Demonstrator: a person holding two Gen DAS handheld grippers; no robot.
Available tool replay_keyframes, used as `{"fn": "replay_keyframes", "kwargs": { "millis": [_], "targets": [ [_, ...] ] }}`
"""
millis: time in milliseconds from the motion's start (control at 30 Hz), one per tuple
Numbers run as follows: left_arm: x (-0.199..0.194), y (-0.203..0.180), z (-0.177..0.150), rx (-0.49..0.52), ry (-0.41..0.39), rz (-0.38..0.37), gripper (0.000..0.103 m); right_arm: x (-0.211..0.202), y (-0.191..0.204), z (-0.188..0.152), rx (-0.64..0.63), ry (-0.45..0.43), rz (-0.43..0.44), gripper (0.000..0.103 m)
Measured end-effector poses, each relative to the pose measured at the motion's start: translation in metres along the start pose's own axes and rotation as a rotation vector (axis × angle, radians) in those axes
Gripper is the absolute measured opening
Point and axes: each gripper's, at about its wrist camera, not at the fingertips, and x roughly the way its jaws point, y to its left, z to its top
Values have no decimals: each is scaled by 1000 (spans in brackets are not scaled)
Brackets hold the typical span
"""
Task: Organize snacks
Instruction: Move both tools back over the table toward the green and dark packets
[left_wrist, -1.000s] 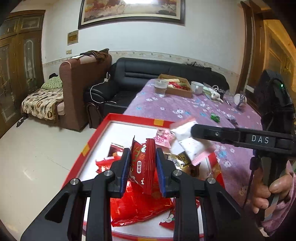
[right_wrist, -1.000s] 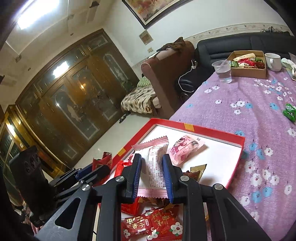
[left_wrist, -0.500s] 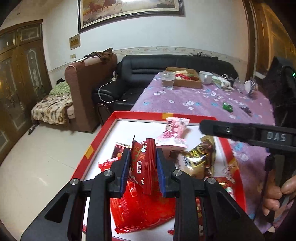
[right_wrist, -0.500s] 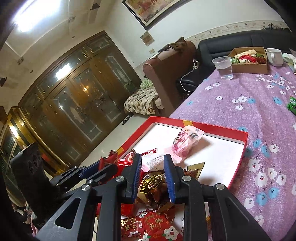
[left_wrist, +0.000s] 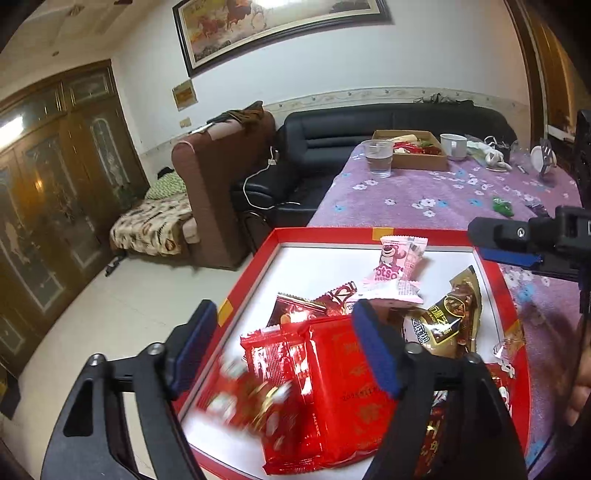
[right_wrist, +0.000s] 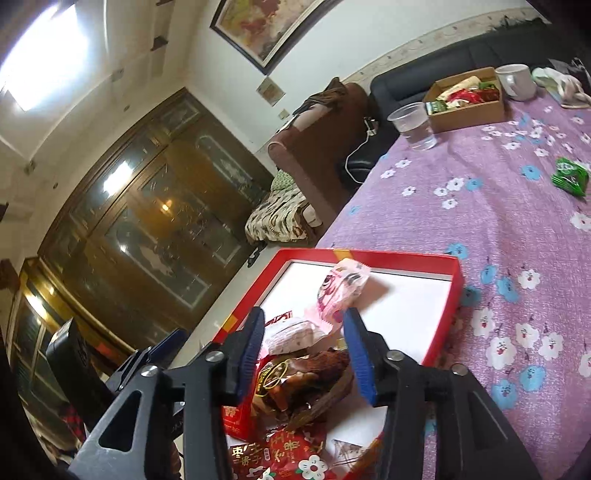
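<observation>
A red tray (left_wrist: 332, 234) with a white floor holds a pile of snack packets at the table's near end. My left gripper (left_wrist: 284, 347) is open above the red packets (left_wrist: 343, 376); a small red packet (left_wrist: 243, 402) shows blurred below it. My right gripper (right_wrist: 304, 350) is open and empty over a brown-and-gold packet (right_wrist: 295, 376), with a white-pink packet (right_wrist: 291, 334) and a pink bear packet (right_wrist: 341, 290) just beyond. The pink bear packet (left_wrist: 397, 258) and brown-gold packet (left_wrist: 448, 317) also show in the left wrist view. The tray rim (right_wrist: 448, 306) shows in the right wrist view.
The purple flowered tablecloth (right_wrist: 480, 206) carries a green packet (right_wrist: 569, 177), a plastic cup of water (right_wrist: 413, 125), a cardboard box of snacks (right_wrist: 469, 99) and a white mug (right_wrist: 517, 81). A black sofa (left_wrist: 351, 125) and brown armchair (left_wrist: 218, 166) stand beyond the table.
My left gripper has opened and let go of the small red packet, which is dropping into the tray. My right gripper, after releasing the white-pink packet, has opened wider.
</observation>
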Motion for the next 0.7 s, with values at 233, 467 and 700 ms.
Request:
{"fn": "replay_keyframes", "kwargs": {
  "millis": [233,467,700],
  "targets": [
    [3,-3,3,18,13,37,80,-2,-14,3,64,-5,-27,58],
    [2,-9,5,30,14,48,80,-1,-18,5,76,3,-43,59],
    [3,-13,5,39,18,54,80,0,-19,4,86,10,-51,59]
  ]
}}
